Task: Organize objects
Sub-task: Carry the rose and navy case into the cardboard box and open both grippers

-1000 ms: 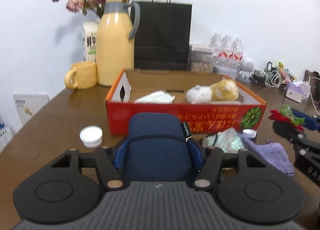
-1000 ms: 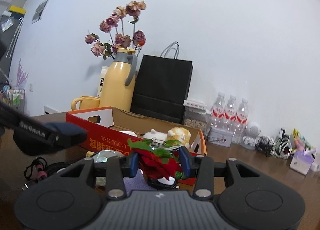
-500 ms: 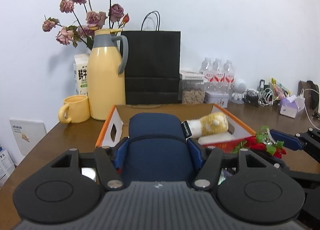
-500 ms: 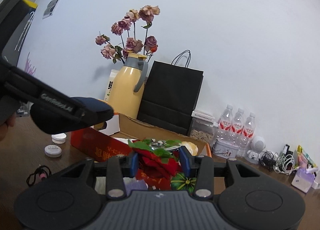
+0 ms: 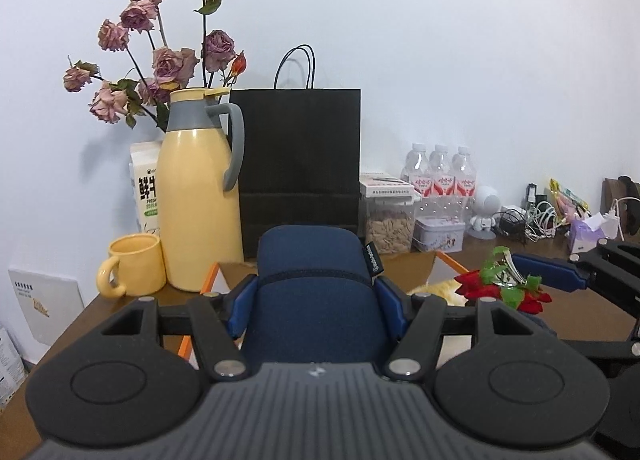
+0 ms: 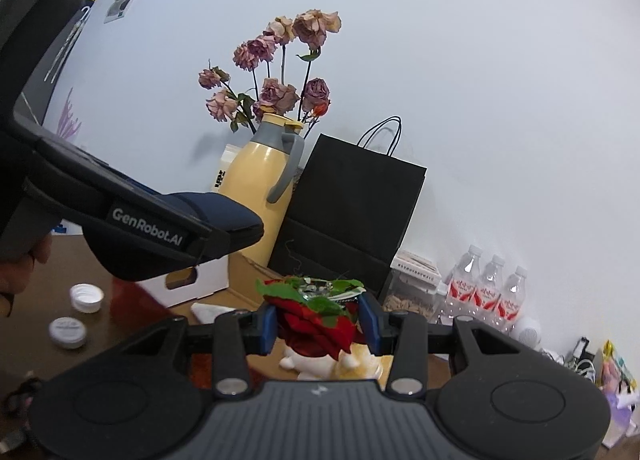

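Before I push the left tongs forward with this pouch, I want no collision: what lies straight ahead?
Probably the black paper bag, standing behind the open cardboard box. The left tongs hold the blue pouch above the box, though depth is unclear.

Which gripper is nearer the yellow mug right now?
Left. The left gripper, shut on a navy pouch, sits just right of the yellow mug; the right gripper, holding a red flower, is farther right.
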